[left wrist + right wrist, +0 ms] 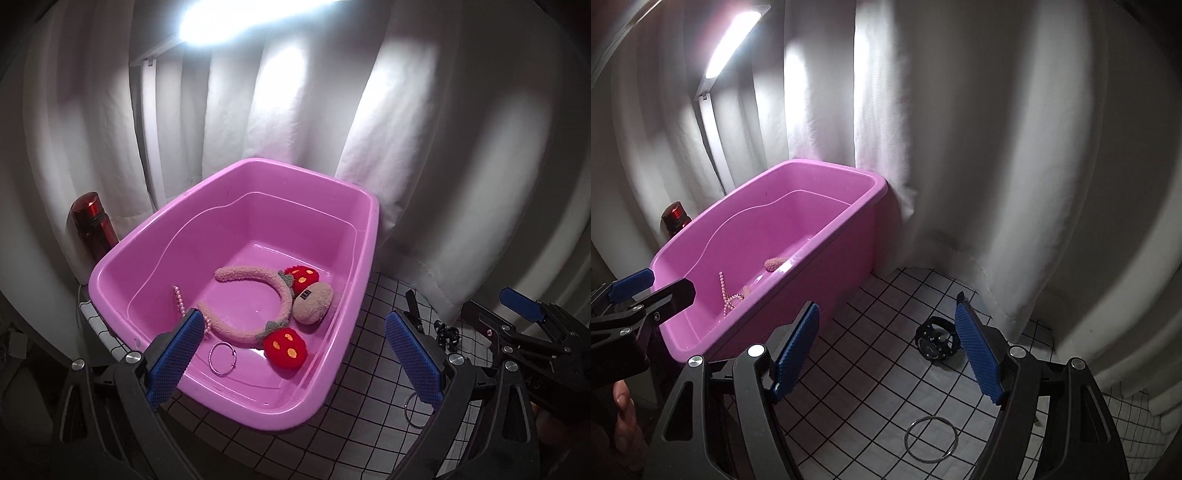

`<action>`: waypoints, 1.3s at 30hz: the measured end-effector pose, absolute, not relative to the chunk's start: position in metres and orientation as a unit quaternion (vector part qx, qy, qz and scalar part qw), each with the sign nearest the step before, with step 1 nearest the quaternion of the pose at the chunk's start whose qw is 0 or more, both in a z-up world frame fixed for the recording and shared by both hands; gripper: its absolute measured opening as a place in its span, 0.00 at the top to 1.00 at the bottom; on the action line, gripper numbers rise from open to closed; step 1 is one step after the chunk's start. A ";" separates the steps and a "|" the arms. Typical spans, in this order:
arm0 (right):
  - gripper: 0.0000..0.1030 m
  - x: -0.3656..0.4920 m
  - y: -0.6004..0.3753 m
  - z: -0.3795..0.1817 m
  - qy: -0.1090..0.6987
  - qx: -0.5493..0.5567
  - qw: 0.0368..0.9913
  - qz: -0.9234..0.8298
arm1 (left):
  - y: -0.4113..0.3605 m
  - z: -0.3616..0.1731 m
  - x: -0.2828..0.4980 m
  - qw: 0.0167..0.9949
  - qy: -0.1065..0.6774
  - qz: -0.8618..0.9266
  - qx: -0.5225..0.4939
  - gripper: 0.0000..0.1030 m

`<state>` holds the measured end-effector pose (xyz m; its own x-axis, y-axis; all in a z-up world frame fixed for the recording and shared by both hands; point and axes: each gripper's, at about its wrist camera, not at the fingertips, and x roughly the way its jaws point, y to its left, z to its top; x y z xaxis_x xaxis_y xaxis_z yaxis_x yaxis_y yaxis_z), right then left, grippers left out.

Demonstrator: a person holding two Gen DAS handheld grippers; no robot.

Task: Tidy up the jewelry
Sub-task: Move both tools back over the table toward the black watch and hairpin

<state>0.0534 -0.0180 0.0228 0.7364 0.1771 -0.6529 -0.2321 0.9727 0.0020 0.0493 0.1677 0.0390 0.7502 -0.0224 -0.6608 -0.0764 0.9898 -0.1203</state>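
Note:
A pink plastic tub (365, 229) stands on a white grid cloth. Inside lie a fuzzy pink headband with red strawberries (258, 299), a pink pearl strand (180, 302) and a metal ring (222, 358). My left gripper (295, 354) is open and empty over the tub's near rim. My right gripper (890, 354) is open and empty above the cloth, right of the tub (849, 236). A silver ring (931, 438) lies on the cloth below it, and a black bracelet (936, 341) lies beside its right finger. The pearl strand (727, 295) shows in the tub.
A red bottle (94, 229) stands behind the tub's left corner. White curtains (424, 147) hang close behind and to the right. The grid cloth (886, 376) covers the surface. The right gripper shows at the left wrist view's right edge (524, 306).

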 end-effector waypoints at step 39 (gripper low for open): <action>0.30 0.007 -0.245 -0.100 0.445 0.078 0.892 -0.018 | -0.006 -0.067 0.080 0.901 0.428 -0.065 0.019 0.06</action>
